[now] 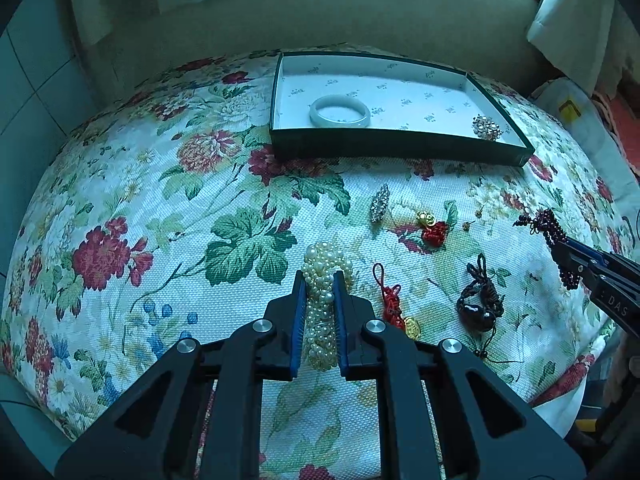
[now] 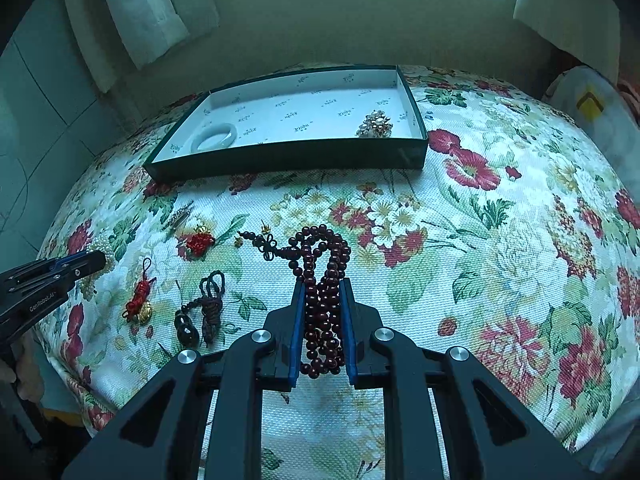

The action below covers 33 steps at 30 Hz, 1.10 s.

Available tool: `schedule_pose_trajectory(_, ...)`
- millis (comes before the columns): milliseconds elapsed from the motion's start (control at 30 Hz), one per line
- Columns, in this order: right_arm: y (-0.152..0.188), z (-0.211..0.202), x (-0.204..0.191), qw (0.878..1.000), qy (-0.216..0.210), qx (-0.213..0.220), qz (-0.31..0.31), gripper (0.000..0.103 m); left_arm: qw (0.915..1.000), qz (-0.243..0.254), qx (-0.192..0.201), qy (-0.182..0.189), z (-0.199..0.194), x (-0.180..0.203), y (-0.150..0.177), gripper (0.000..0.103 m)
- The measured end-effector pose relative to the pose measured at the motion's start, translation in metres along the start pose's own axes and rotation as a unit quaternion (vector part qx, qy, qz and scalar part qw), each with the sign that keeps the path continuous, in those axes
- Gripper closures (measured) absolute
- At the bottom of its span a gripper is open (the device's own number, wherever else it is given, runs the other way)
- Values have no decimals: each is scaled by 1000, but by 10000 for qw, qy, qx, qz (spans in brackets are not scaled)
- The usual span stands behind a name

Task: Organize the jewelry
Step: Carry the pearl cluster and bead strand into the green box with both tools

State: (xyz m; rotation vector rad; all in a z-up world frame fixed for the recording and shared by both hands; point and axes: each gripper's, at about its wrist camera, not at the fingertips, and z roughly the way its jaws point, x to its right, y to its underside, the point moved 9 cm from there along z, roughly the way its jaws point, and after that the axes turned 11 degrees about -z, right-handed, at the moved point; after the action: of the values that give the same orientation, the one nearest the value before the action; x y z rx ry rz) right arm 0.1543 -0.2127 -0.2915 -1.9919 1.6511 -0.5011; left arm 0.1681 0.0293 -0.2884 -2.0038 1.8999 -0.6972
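Observation:
My left gripper (image 1: 319,280) is shut on a cream pearl bracelet (image 1: 326,268) above the floral cloth. My right gripper (image 2: 322,286) is shut on a dark red bead necklace (image 2: 320,264); it also shows in the left wrist view (image 1: 568,250). A green-walled box (image 1: 400,148) with a white floor holds a pale jade bangle (image 1: 340,117) and a pearl brooch (image 1: 487,128). On the cloth lie a silver brooch (image 1: 380,202), a red knot charm (image 1: 434,230), a red cord with a gold charm (image 1: 394,304) and a dark cord pendant (image 1: 480,300).
The floral tablecloth (image 1: 160,200) covers a round table whose edge falls away on all sides. A wall and curtains (image 2: 140,20) stand behind the box. A bag with a yellow mark (image 2: 588,104) sits at the far right.

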Motion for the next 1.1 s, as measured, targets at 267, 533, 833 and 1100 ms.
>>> schedule_pose_trajectory(267,-30,-7,3,9997,20,234,-63,86,9994,129,219,221,-6,19,-32,90)
schedule_pose_trajectory(533,-90,-4,9,9977,86,646,-185,86,9962,409,619,463,-4,60,-85,90)
schedule_pose_trajectory(833,-162,23,15,9952,19,954,-235,86,9925,558,825,712,23,107,-148,90)
schedule_pose_trajectory(1100,-158,94,18,9989,-57,348,-306,86,9950,677,373,633,94,119,-150,90)
